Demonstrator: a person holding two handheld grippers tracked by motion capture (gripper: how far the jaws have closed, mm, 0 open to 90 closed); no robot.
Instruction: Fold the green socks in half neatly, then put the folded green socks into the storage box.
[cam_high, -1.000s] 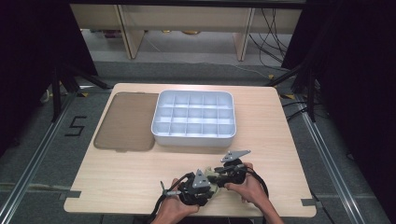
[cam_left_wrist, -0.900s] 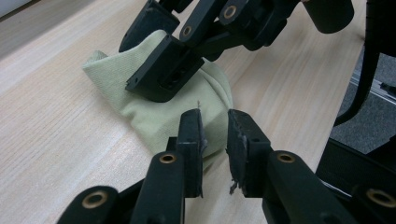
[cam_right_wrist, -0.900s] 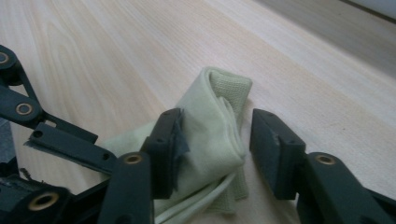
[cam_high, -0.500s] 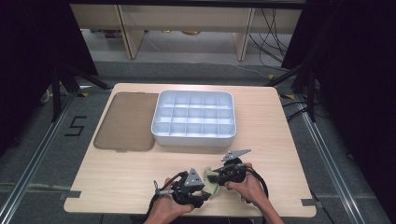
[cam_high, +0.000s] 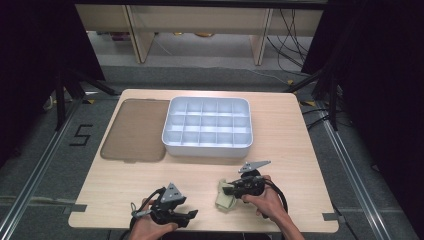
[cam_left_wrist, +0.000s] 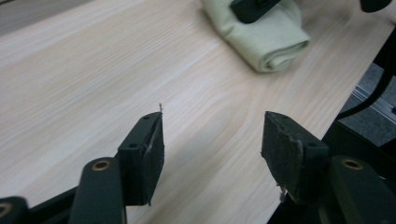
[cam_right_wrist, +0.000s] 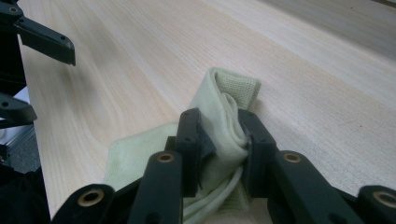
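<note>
A pale green cloth (cam_high: 223, 200) lies bunched near the table's front edge. My right gripper (cam_high: 231, 189) is shut on it. In the right gripper view its jaws, which have just been closing, pinch an upright fold of the cloth (cam_right_wrist: 227, 100) at the right gripper (cam_right_wrist: 222, 140). My left gripper (cam_high: 192, 214) sits to the left of the cloth, apart from it. Its jaws have just been opening. In the left gripper view the left gripper (cam_left_wrist: 210, 135) stands open over bare wood with nothing between its jaws, and the cloth (cam_left_wrist: 261, 37) lies farther off.
A white tray (cam_high: 207, 146) with several empty compartments stands at the middle back. A flat brown lid (cam_high: 135, 130) lies to its left. The table's front edge (cam_high: 210, 231) runs just below both hands.
My left gripper has let go near the cloth, opened, and slid left along the front edge. The right gripper stayed in place and tightened on the cloth.
</note>
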